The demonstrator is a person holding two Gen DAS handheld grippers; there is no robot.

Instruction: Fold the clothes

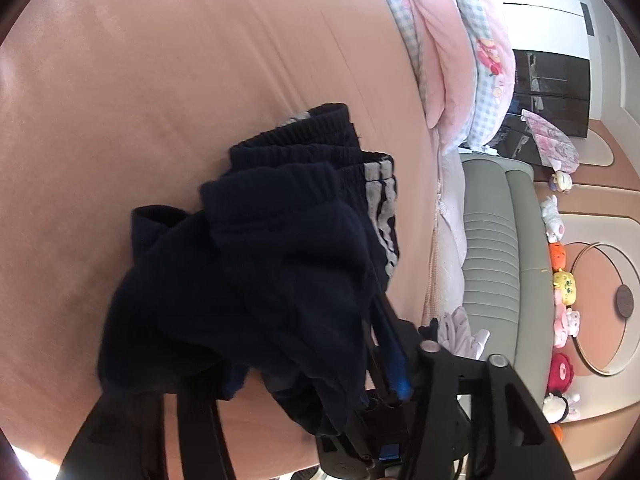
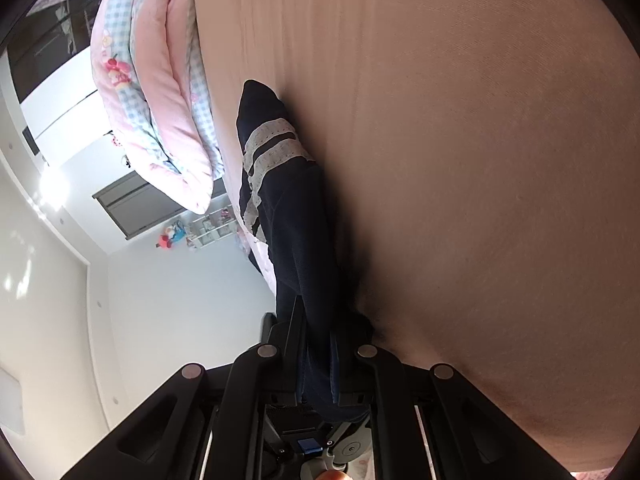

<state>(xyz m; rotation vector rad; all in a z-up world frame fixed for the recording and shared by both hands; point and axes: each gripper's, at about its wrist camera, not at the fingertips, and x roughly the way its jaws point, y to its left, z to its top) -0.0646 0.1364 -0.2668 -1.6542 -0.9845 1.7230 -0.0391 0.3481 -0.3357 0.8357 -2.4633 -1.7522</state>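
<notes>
Navy track trousers (image 1: 260, 260) with white side stripes and a ribbed waistband lie bunched on the peach bed sheet (image 1: 160, 80). My left gripper (image 1: 328, 320) is buried in the bundle. One finger (image 1: 384, 340) shows at the cloth's right edge, the other is hidden under the fabric, and the jaws stand close together with cloth bunched between them. In the right wrist view the same garment (image 2: 288, 208) stretches away along the sheet (image 2: 480, 160). My right gripper (image 2: 320, 328) is shut on its near end, with fabric pinched between the two fingers.
Folded pink and blue-checked quilts (image 1: 452, 60) (image 2: 160, 100) are stacked at the bed's edge. Beyond it stands a grey-green padded bench (image 1: 496, 240) with a row of plush toys (image 1: 564, 284) behind it. A pale cloth (image 1: 460, 332) lies by the bed edge.
</notes>
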